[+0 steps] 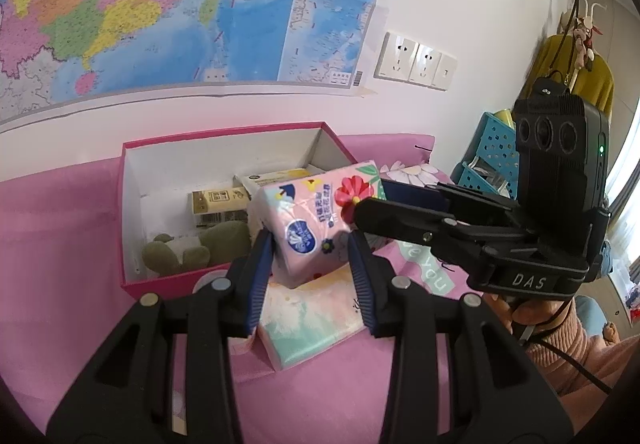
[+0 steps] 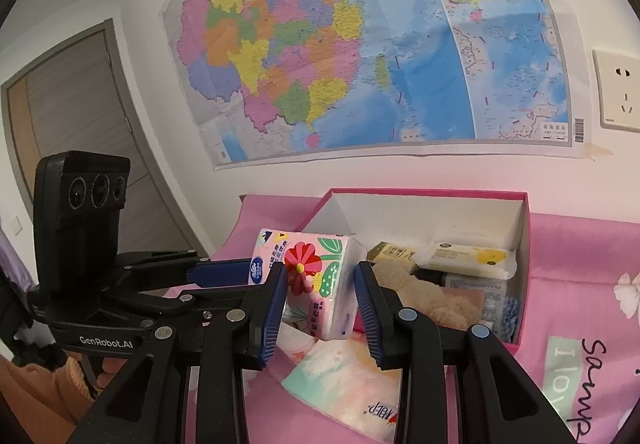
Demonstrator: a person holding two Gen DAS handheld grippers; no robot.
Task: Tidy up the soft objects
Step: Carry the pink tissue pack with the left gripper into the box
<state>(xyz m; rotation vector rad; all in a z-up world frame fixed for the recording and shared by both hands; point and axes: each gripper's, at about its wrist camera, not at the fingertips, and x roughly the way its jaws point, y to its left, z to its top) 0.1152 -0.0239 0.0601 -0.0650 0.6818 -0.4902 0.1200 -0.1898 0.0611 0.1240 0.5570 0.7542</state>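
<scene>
A pink flowered tissue pack (image 1: 308,220) (image 2: 316,276) hangs above the pink bedspread, just in front of an open pink box (image 1: 224,132) (image 2: 432,193). My left gripper (image 1: 310,244) is shut on one end of the pack, its blue pads pressing both sides. My right gripper (image 2: 320,276) is shut on the other end; it reaches in from the right in the left wrist view. Inside the box lie a green plush toy (image 1: 192,248), yellow tissue packs (image 1: 218,204) and a beige plush (image 2: 432,296). A pastel tissue pack (image 1: 308,320) (image 2: 348,376) lies on the bed under the held one.
The box stands against a white wall with a large map (image 1: 160,4) and sockets (image 1: 416,62). Blue perforated baskets (image 1: 492,156) stand at the bed's right end. A door (image 2: 72,104) is at the left. A person's hand (image 1: 516,312) holds the right gripper.
</scene>
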